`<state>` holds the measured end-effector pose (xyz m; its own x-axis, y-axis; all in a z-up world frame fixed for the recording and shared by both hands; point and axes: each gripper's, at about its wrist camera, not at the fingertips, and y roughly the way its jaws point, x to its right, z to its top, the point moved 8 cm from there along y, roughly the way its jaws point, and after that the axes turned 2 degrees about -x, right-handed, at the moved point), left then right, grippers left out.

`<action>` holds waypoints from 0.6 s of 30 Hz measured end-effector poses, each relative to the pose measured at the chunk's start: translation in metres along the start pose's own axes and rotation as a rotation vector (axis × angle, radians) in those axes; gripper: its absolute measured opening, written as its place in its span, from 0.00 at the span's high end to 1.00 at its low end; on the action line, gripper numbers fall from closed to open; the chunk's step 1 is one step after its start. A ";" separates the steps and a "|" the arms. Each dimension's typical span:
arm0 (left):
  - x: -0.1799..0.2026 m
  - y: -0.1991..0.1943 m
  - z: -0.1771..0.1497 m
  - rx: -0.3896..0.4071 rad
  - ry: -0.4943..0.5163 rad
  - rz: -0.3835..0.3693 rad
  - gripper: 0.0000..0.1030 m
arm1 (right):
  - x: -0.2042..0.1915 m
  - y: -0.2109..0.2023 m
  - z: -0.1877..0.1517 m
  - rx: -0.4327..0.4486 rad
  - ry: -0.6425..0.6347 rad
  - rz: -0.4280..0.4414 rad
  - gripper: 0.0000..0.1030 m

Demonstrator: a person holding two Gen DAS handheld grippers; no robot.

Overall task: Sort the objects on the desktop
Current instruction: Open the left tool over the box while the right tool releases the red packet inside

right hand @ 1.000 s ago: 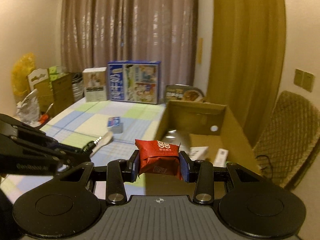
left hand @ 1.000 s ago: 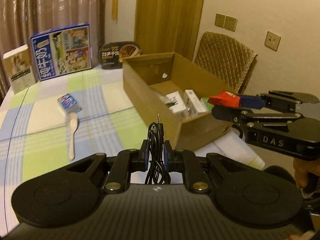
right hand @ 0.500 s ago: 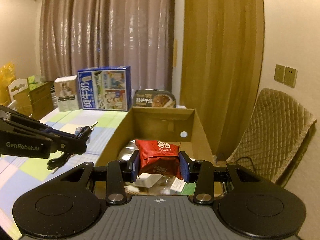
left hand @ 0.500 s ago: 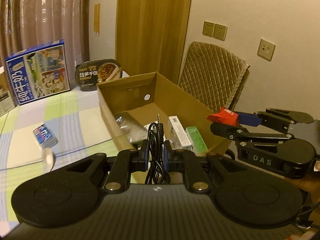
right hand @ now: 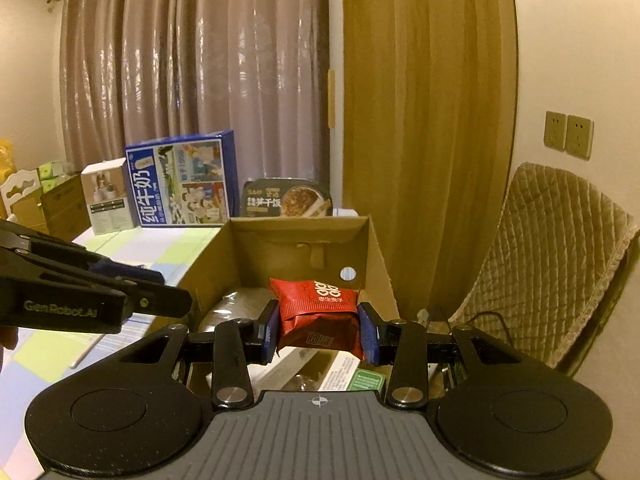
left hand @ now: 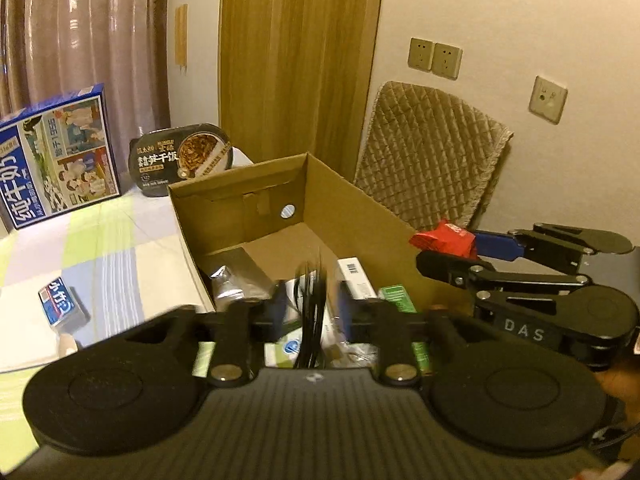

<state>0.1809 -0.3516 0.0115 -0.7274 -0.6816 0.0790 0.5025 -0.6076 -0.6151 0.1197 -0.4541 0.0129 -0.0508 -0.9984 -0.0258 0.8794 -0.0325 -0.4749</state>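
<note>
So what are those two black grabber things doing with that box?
A person is tidying the table with a grabber in each hand. The left gripper is over the open cardboard box, its fingers spread apart with a black audio cable between them, blurred, apparently being dropped in. The right gripper pinches a red snack packet just above the same box. Small cartons and a silver pouch already lie inside. A small blue box is on the checked tablecloth, not yet sorted.

Both wrist views close above cardboard box [left hand: 280,208], facing curtain wall; box shared.
</note>
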 end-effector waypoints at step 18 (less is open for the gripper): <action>-0.048 -0.039 -0.031 0.004 -0.097 0.083 0.73 | -0.013 0.015 0.000 -0.020 0.041 0.088 0.34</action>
<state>0.1817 -0.2820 0.0072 -0.6351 -0.7655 0.1036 0.5610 -0.5493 -0.6193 0.1337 -0.4419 0.0056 0.0065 -0.9945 -0.1043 0.8716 0.0567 -0.4869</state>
